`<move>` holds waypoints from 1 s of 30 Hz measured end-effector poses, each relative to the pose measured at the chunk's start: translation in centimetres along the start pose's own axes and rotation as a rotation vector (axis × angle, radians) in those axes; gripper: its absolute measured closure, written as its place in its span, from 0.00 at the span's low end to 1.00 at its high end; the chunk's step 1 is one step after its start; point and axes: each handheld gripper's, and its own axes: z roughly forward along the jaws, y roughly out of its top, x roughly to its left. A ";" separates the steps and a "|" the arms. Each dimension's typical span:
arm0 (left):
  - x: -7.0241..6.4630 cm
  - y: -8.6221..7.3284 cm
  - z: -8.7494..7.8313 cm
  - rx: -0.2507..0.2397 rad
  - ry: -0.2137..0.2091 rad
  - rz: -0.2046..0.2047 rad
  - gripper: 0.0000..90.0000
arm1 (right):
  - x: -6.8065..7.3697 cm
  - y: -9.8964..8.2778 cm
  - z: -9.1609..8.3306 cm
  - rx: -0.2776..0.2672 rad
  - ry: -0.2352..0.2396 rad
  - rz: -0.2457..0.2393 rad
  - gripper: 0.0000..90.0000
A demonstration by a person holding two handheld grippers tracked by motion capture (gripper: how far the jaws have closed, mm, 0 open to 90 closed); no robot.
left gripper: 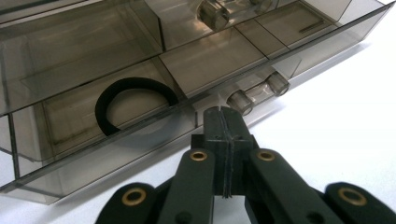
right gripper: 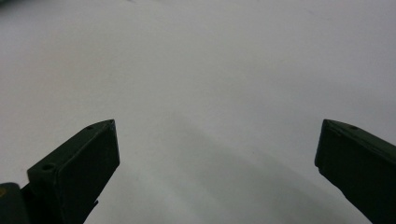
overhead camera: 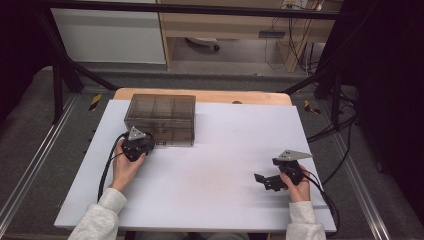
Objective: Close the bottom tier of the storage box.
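My left gripper (left gripper: 223,122) has its fingers pressed together, empty, tips just short of the drawer's clear knob (left gripper: 258,92). The smoky plastic drawer box (overhead camera: 160,119) sits at the table's (overhead camera: 215,170) far left. I judge it light, stiff and slippery, so that small knob is the place to pinch. My right gripper (overhead camera: 266,180) rests with fingers spread wide, holding nothing.

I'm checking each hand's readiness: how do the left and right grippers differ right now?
The black two-jaw left gripper has its jaws shut, empty, at the smoky transparent plastic drawer box, by a clear drawer knob. The black two-jaw right gripper has its jaws wide apart over the bare white table sheet. Both hold nothing.
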 end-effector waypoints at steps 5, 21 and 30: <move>0.1 0.0 0.0 -0.004 0.000 -0.006 0.99 | 0.0 0.0 0.0 0.001 0.000 0.002 0.00; 0.3 0.4 0.4 -0.002 0.004 -0.003 0.99 | 0.0 0.0 0.0 0.001 0.000 0.000 0.00; 0.5 0.7 0.5 -0.003 -0.001 -0.004 0.99 | -0.1 0.0 0.0 0.003 -0.002 -0.004 0.00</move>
